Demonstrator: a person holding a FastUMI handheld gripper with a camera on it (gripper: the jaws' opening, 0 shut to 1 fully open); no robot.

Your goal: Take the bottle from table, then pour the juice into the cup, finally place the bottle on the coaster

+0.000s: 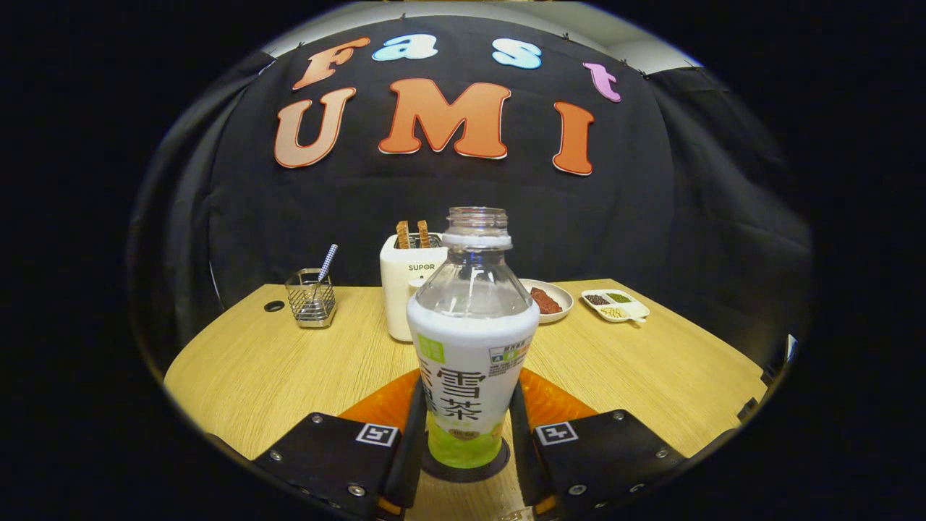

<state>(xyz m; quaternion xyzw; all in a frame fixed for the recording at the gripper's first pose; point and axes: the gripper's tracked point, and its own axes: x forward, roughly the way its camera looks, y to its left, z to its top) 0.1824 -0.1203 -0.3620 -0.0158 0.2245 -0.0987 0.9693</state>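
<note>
On the wooden table (239, 369), from the left: a wire holder (311, 298) with a straw-like stick inside, well apart from the rest. Then a white toaster (406, 293) with two slices standing in it, just behind the bottle. In the middle, the bottle (472, 340) itself, upright, cap off, neck open, between the two fingers of the gripper (463, 434). Both fingers flat against its sides, so clenched on the bottle, it seems. Under its base a dark round coaster (466, 470), touching or almost; hard to say if the bottle already rests on it. Further right, beyond the bottle, a plate (553, 298) with something reddish, then a small divided dish (616, 304) with grains. No cup to be found here. Judged step: probably the last one, setting the bottle on the coaster. Next: lower until the base sits flat, then open the fingers slowly, without tipping the bottle.
</note>
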